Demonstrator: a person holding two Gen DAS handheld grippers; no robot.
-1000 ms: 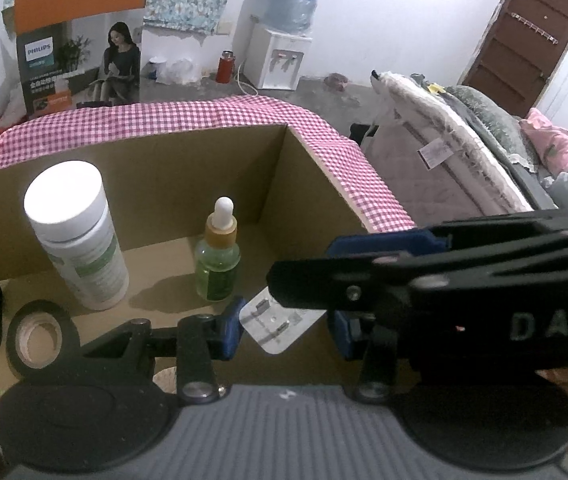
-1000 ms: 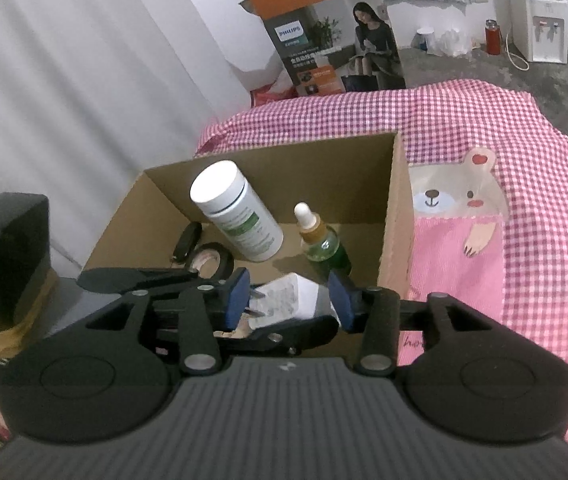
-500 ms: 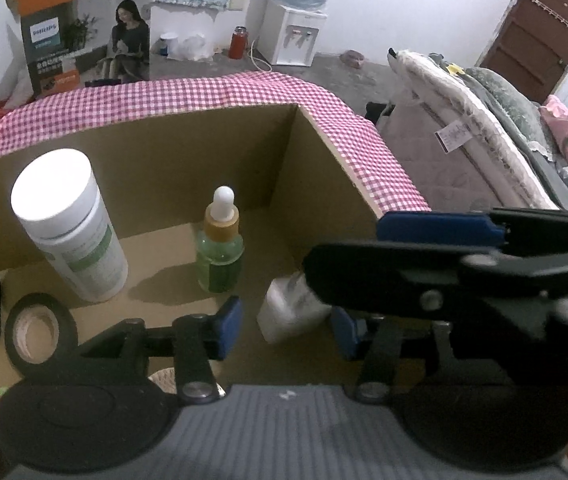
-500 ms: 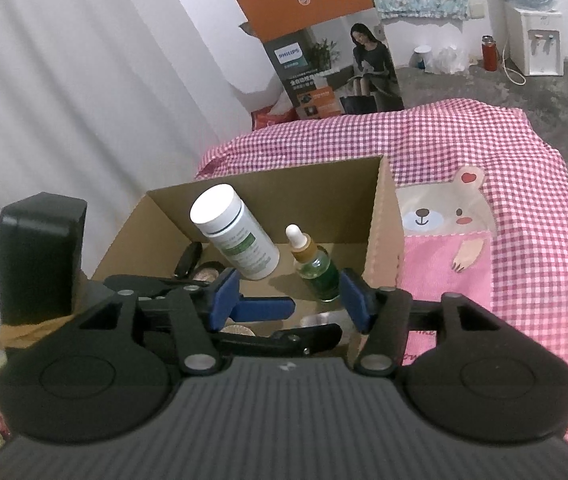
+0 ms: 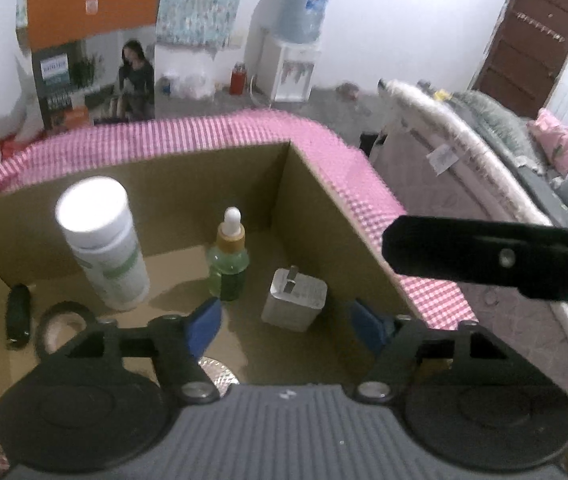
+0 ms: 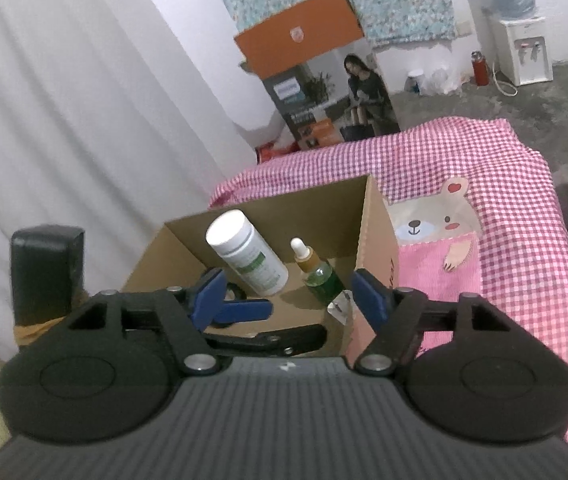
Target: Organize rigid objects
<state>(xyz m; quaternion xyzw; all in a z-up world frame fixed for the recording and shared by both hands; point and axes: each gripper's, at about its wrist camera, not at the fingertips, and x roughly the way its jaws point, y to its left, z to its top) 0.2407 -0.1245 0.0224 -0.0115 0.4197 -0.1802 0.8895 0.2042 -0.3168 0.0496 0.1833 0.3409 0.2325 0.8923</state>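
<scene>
Inside the cardboard box (image 5: 188, 184), the charger (image 5: 295, 304) is sitting free; both opening claws, left (image 5: 284, 322) and right (image 6: 287, 294), are gripping nothing, best withdrawing straight upward

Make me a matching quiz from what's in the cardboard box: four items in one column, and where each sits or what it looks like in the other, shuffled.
Items
1. white bottle
2. dropper bottle
3. plug adapter
4. tape roll

Descriptions
A. flat black ring on the box floor, near the left side
B. green glass with an amber collar and a white tip
C. white cube with prongs up, nearest the right wall
D. tallest item, with a green label band

Pairs: 1-D, 2-B, 3-C, 4-A
</scene>
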